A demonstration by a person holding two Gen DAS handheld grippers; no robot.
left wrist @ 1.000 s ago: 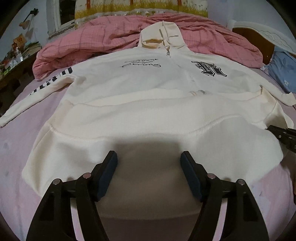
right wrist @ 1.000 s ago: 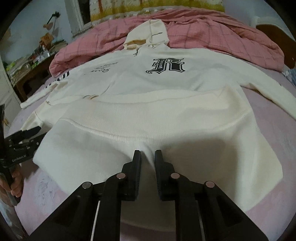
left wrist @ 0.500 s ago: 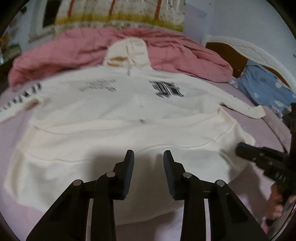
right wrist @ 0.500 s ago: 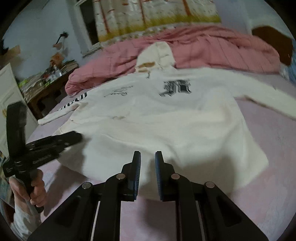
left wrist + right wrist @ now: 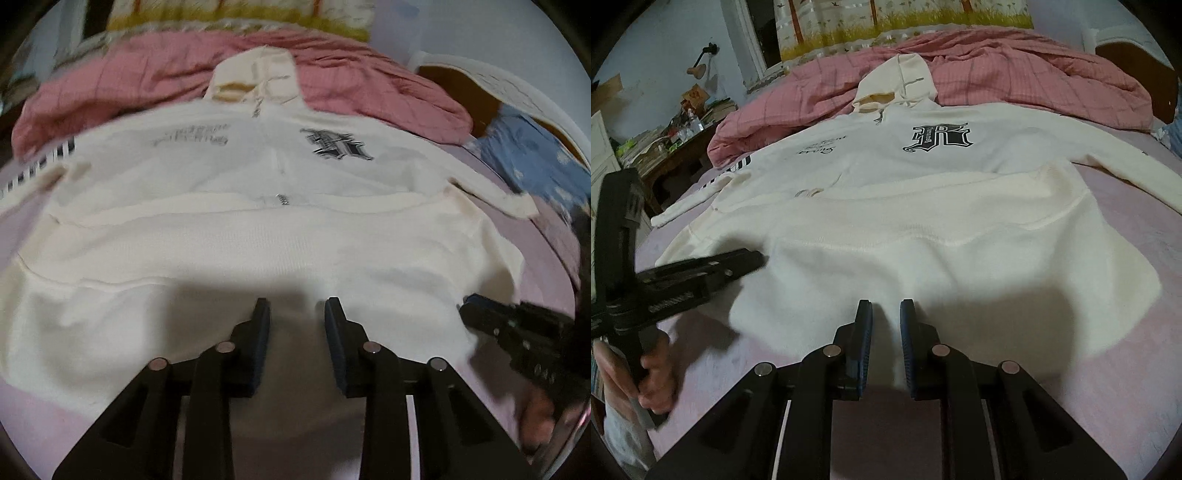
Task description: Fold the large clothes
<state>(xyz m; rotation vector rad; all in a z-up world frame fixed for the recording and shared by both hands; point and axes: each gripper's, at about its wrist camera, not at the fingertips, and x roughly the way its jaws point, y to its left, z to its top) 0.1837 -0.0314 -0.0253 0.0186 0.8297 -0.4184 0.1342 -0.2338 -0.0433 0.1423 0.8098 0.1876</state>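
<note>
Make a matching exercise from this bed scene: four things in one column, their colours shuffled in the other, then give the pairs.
Things:
1. hoodie
2. blanket
3. pillow
4. letter print

Colours:
A. blue
B. black
C. cream
D. pink

Pairs: 1-C, 2-D, 3-A, 4-B
</note>
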